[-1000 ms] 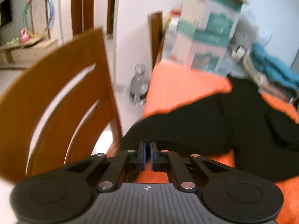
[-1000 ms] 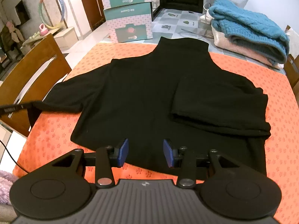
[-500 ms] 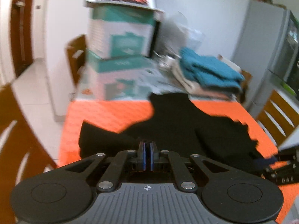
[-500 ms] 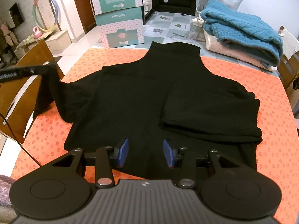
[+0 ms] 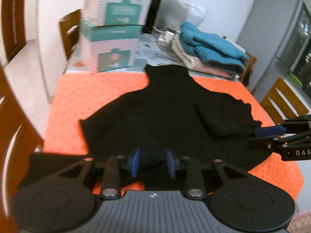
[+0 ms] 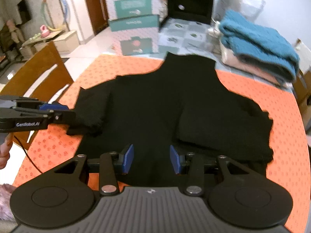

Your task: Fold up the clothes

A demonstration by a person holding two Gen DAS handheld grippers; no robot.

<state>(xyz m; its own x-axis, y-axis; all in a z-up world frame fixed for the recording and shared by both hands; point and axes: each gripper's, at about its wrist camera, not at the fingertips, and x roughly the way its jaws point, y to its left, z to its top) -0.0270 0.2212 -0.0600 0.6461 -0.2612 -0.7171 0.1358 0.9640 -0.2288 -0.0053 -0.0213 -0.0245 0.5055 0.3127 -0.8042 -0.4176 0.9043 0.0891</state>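
Lying flat on the orange tablecloth, the black sweater is showing both sleeves folded inward. Left gripper and right gripper are hovering with jaws spread, pinching nothing. Any further fold is needing even, matched grips. Boxes and stacked knitwear are crowding beyond the collar.

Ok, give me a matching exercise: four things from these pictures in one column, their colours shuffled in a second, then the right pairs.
Things:
1. sweater spread out for folding
2. tablecloth
3. folded knit on top of the pile
4. chair

Colours:
A. brown
B. teal
C. black
D. orange

Pairs: 1-C, 2-D, 3-B, 4-A
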